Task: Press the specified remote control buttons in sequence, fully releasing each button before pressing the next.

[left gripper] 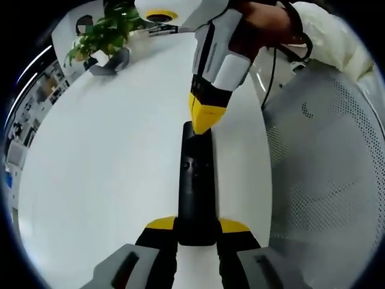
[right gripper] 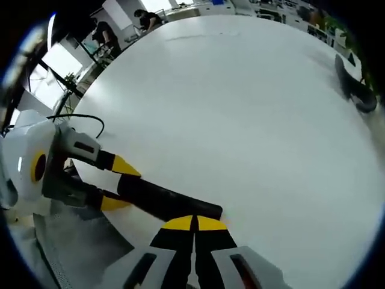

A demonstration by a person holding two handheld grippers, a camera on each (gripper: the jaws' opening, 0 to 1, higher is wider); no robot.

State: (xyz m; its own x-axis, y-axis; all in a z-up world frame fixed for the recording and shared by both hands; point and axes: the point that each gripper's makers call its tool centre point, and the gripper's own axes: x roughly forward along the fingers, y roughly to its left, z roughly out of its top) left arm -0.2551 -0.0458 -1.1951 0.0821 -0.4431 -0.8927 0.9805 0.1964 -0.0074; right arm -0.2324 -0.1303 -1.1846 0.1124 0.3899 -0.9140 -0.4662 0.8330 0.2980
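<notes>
- Lying flat on the white counter is the black remote control, long and slim, near the counter's edge by a mesh chair.
- No readable brand or button labels on it, just a couple of tiny dark buttons around the middle, too small to make out.
- left gripper has its yellow-tipped jaws clamped on the near end of the remote, one on each side.
- right gripper has its jaws pressed together with nothing between them, and the yellow tips are down on the far end of the remote; can't tell which button is under them.
- A hand in a pale sleeve holds that right gripper.
- Further out: a potted plant at the far side of the counter.
- Way in the background of the right gripper view, a person at a desk.
</notes>
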